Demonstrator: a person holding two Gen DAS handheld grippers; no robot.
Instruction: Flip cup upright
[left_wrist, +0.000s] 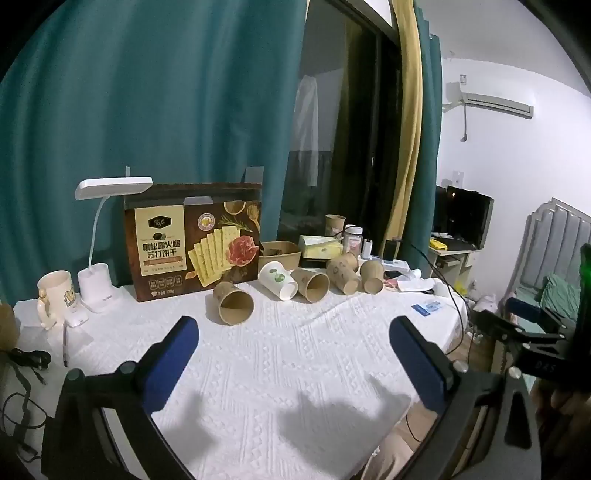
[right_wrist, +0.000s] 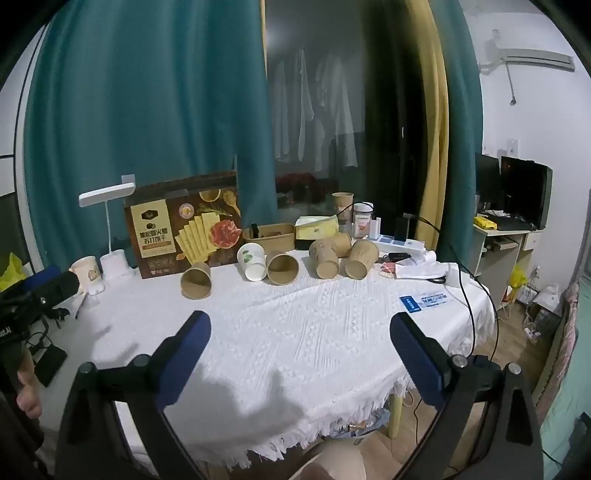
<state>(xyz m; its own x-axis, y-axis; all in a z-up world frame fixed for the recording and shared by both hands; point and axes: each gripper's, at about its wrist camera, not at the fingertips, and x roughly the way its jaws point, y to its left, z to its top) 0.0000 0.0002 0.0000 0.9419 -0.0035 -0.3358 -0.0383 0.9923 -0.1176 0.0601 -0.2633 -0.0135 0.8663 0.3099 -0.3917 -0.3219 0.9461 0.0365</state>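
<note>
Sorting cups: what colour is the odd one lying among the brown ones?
White cup with green marks, clearest in left wrist view.

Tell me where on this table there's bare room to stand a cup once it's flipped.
The white tablecloth is bare in front of the row of tipped paper cups, down to the near fringed edge. The blue card borders that patch on the right. It is crowded behind the cups, by the cracker box and the paper bowl.

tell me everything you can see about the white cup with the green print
The white cup looks like paper, with green leaf-like marks on its wall. It lies on its side on the white tablecloth, open mouth toward the cameras, inside plain white and empty. It is close against a tipped brown cup on its right; contact is unclear.
</note>
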